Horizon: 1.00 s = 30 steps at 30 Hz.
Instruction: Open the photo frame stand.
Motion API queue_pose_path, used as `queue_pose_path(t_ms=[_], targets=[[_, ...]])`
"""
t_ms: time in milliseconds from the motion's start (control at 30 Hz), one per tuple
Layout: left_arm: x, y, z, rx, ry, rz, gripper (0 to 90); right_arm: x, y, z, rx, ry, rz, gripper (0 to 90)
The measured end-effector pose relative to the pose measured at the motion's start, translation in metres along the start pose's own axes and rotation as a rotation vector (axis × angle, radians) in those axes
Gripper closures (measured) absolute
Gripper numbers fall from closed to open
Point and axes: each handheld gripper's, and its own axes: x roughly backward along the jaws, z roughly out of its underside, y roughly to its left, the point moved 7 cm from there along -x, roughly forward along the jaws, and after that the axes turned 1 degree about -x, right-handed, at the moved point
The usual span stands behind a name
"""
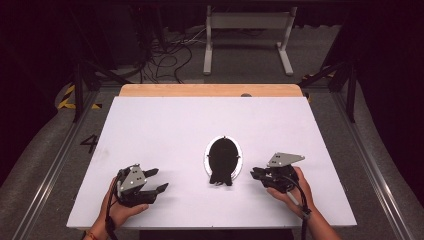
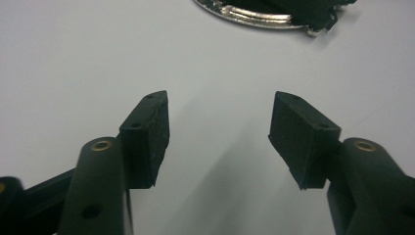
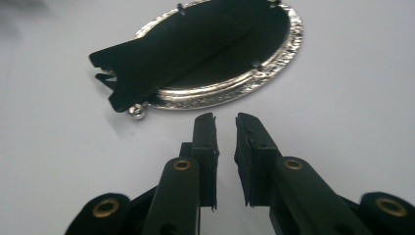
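An oval silver picture frame (image 1: 223, 159) lies face down in the middle of the white table (image 1: 175, 125), its black backing and folding stand facing up. My left gripper (image 1: 161, 180) rests near the front left, open, with nothing between its pads; in the left gripper view (image 2: 220, 127) the frame's silver rim (image 2: 254, 17) shows at the top edge. My right gripper (image 1: 254, 172) sits just right of the frame, pointing at it. In the right gripper view (image 3: 225, 132) its jaws stand almost together, holding nothing, a short way from the frame (image 3: 210, 44).
A wooden strip (image 1: 210, 90) runs along the table's far edge. Beyond it on the floor stand a white metal support (image 1: 247, 35) and loose cables (image 1: 165, 55). Metal rails (image 1: 60, 155) flank the table on both sides.
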Motion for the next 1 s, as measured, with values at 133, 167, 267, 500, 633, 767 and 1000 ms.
queue_pose_path(t_ms=[133,167,267,500,633,767,1000], targets=[[-0.003,0.000,0.000,-0.010,0.015,-0.004,34.7,-0.005,0.011,0.000,0.016,0.015,-0.025,75.6],[-0.003,0.000,-0.001,-0.012,0.015,-0.001,34.5,-0.005,0.013,-0.001,0.011,0.009,-0.035,75.6],[-0.004,-0.002,-0.004,-0.003,0.003,0.006,33.4,-0.007,0.023,0.002,0.019,0.026,-0.068,75.6],[-0.008,-0.006,-0.001,-0.007,0.027,0.018,32.2,-0.017,0.044,-0.002,0.048,0.046,-0.126,73.7],[-0.012,-0.009,-0.001,-0.006,0.038,0.031,31.2,-0.027,0.053,-0.003,0.074,0.075,-0.133,73.6],[-0.014,-0.012,-0.001,-0.021,0.047,0.038,30.9,-0.036,0.058,-0.002,0.090,0.113,-0.110,72.0],[-0.019,-0.017,-0.001,-0.030,0.060,0.051,30.4,-0.041,0.057,-0.003,0.082,0.127,-0.062,72.0]])
